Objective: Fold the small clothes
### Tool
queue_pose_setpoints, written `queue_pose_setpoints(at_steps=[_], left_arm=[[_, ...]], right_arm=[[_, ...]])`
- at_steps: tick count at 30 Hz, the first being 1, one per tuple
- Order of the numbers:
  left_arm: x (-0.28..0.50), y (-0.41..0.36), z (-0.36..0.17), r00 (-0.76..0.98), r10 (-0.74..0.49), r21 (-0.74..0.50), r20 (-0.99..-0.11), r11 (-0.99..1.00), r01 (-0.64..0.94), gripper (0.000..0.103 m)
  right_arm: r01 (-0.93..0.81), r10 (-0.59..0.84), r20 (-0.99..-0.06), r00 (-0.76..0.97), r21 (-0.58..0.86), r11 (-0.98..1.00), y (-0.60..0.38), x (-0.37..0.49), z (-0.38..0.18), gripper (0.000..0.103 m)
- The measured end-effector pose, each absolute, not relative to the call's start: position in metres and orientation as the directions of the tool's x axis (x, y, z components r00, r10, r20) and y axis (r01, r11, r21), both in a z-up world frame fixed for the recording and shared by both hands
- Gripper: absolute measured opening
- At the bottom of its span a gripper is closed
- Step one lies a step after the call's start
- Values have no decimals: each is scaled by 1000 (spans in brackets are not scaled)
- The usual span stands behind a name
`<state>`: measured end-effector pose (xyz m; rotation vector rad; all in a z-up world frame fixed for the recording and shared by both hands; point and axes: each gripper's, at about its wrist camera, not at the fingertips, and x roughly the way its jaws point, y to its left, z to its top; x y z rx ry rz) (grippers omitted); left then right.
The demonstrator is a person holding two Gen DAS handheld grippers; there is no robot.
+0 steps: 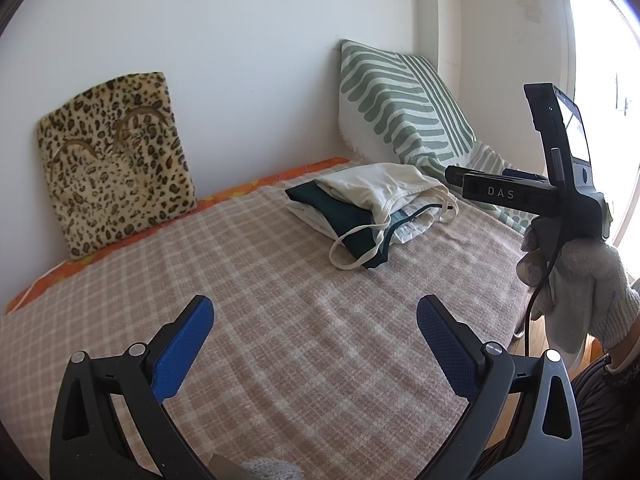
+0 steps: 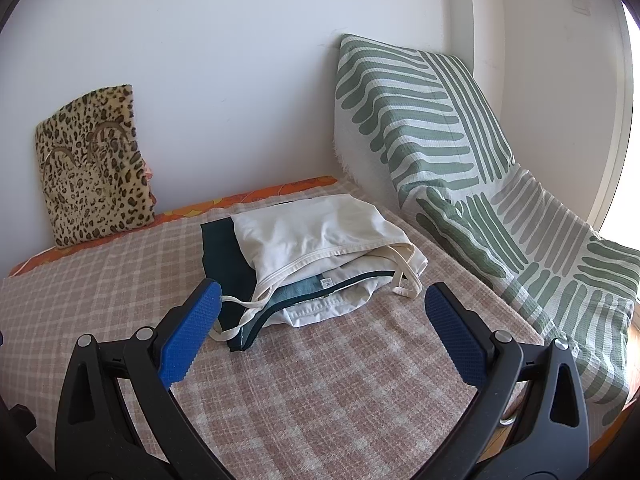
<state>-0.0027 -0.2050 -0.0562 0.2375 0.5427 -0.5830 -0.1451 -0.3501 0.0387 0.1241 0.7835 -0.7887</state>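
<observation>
A small pile of clothes (image 1: pixel 368 208) lies on the checked blanket (image 1: pixel 280 320) toward the far right of the bed. A cream strappy top (image 2: pixel 320 236) lies on top, over a dark green garment (image 2: pixel 224 260) and white pieces. My left gripper (image 1: pixel 314 320) is open and empty, well short of the pile. My right gripper (image 2: pixel 324 308) is open and empty, just in front of the pile, with its left pad by a loose cream strap (image 2: pixel 236 324). The right gripper's body (image 1: pixel 560 184) shows in the left wrist view, held in a gloved hand.
A leopard-print cushion (image 1: pixel 116 164) leans on the white wall at the back left. A green-and-white striped throw (image 2: pixel 460 168) covers a cushion at the back right and drapes down the bed's right side. A bright window (image 1: pixel 608 100) is at the far right.
</observation>
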Motion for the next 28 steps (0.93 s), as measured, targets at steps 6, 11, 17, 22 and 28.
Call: queue_pose_setpoints(at_steps=[6, 11, 17, 22, 28], left_arm=[[-3, -205, -56, 701, -456, 62, -548, 814, 577, 101], [-3, -205, -57, 701, -457, 62, -548, 813, 579, 101], [-3, -205, -56, 703, -455, 64, -546, 815, 576, 101], [-4, -203, -56, 705, -468, 60, -534, 811, 583, 101], [-9, -202, -55, 715, -478, 59, -509, 810, 584, 101]], right_arm=[[678, -591, -674, 443, -179, 713, -350, -145, 39, 103], [678, -592, -673, 443, -180, 713, -349, -145, 39, 103], [679, -593, -673, 442, -181, 712, -348, -145, 39, 103], [678, -592, -674, 442, -181, 712, -348, -145, 39, 103], [679, -593, -674, 441, -182, 712, -347, -144, 39, 103]])
